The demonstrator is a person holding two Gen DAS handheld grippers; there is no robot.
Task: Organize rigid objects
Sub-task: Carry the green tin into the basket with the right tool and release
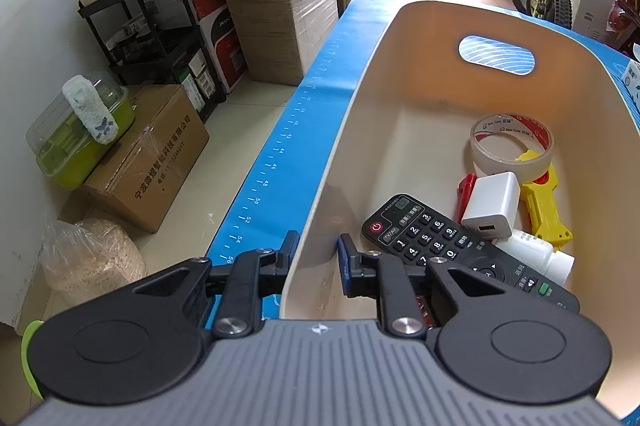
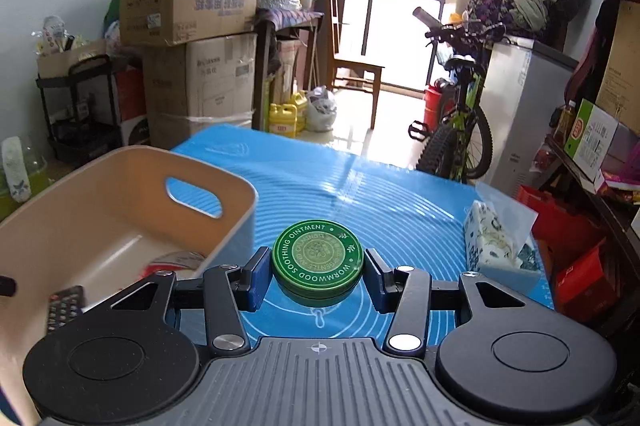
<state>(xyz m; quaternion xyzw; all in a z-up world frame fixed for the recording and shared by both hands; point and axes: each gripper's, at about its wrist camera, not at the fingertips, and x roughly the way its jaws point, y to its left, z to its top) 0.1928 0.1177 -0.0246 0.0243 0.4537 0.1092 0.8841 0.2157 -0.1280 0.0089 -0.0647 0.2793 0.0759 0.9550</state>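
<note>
Straddled the near wall of the cream bin (image 1: 400, 74) with the left gripper (image 1: 318, 252), one finger outside, one inside, jaws apart and not visibly pinching. Bracketed the green ointment tin (image 2: 318, 260) with the right gripper (image 2: 316, 276), jaws open, slight gaps at both pads; tin apparently still down on the blue mat (image 2: 360, 186), just beside the bin. Already binned: remote (image 1: 440, 238), tape roll (image 1: 510, 142), white charger (image 1: 490, 204). Risked a squirt-out from an off-centre squeeze on that smooth round rim, or a clipped bin wall on the carry.

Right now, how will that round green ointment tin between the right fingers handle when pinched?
The round green ointment tin looks rigid metal, so probably no crushing. Its curved, glossy rim may slip between the flat blue pads. Flat and low, unlikely to tip.
</note>
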